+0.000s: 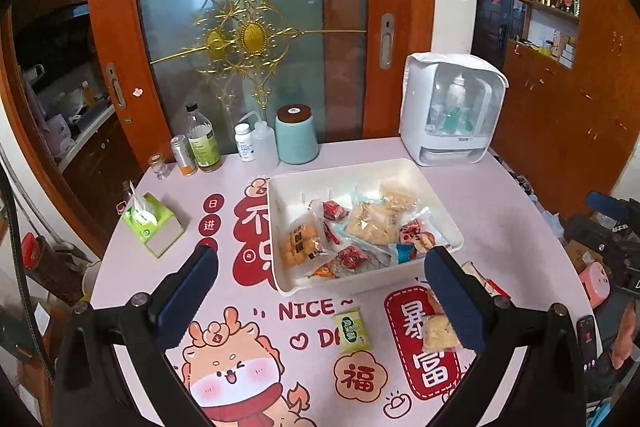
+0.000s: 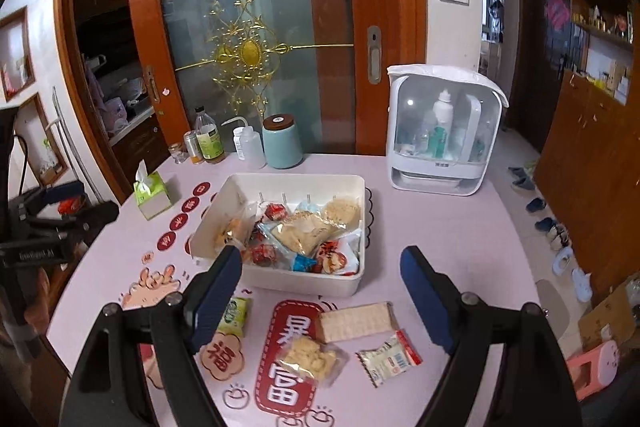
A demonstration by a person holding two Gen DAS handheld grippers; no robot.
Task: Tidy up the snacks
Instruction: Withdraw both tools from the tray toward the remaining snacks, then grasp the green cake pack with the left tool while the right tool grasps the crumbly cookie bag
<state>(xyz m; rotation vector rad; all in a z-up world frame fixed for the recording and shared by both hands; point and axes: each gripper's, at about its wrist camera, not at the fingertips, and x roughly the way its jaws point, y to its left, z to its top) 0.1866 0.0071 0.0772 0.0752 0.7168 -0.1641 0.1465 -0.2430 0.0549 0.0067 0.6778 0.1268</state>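
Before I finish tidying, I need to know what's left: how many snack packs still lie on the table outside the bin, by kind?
Green pack: 1
Wafer pack: 1
Crumbly cracker pack: 1
White-and-red pack: 1
Total: 4

White bin (image 2: 304,283); pink tablecloth (image 2: 460,227) with red cartoon prints; green tissue box (image 1: 154,223); teal canister (image 2: 282,143), brown lid.

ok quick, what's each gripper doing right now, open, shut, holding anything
left gripper: open, nothing between its fingers, above the table.
right gripper: open, holding nothing, above the loose snacks in front of the white bin.
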